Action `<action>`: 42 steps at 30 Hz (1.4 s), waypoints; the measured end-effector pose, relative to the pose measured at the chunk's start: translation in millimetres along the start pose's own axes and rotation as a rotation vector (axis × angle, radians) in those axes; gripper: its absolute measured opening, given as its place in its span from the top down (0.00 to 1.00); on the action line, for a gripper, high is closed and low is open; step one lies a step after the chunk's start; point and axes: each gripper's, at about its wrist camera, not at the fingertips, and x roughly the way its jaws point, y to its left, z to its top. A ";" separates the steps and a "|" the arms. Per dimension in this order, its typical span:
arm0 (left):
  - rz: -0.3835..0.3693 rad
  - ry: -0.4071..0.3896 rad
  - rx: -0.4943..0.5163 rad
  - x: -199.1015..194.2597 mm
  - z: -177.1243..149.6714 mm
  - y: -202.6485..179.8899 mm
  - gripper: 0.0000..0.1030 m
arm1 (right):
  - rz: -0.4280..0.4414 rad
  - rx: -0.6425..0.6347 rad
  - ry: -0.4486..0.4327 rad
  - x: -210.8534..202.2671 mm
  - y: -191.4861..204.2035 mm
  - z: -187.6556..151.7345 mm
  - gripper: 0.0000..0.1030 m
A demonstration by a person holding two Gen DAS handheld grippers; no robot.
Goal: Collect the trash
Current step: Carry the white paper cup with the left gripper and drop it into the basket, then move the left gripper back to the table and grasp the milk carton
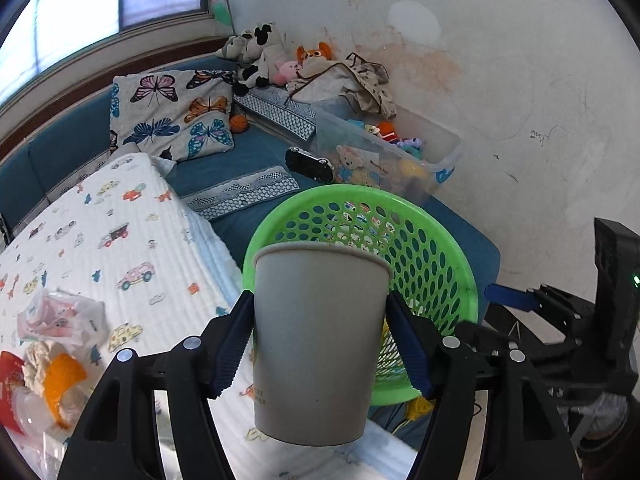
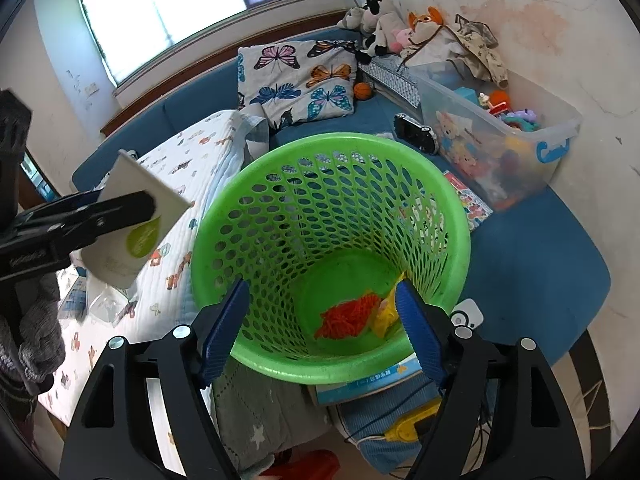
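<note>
Grey paper cup [image 1: 320,344] sits clamped in your left gripper [image 1: 320,340], beside the green perforated plastic basket [image 2: 456,216] at two o'clock; your right gripper [image 2: 320,328] hangs empty, released. Centre cup over rim before letting go.

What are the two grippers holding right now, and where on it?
The left gripper holds a paper cup, clamped across its side walls about mid-height. The right gripper is open over the green basket, holding nothing.

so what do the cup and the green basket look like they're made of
Cup: likely paper, matte grey-white, with a thin rolled rim and a faint printed mark. Green basket: moulded plastic by the look, slightly glossy, walls pierced with even oval holes, smooth thick rim.
</note>
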 end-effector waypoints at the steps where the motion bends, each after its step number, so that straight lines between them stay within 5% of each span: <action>1: -0.001 0.003 0.000 3.1 1.4 -1.7 0.37 | 0.000 -0.001 0.001 0.3 0.0 -0.5 0.27; 23: -0.025 -0.006 -0.038 -0.6 -9.2 -0.5 0.29 | 0.016 0.006 -0.016 -12.9 0.1 -6.9 0.27; 31: 0.038 -0.065 -0.041 -48.6 -42.1 15.0 0.29 | 0.047 -0.034 -0.030 -19.5 21.3 -5.5 0.27; 42: 0.231 -0.109 -0.076 -105.5 -93.4 68.6 0.29 | 0.119 -0.122 -0.027 -14.9 70.3 0.2 0.25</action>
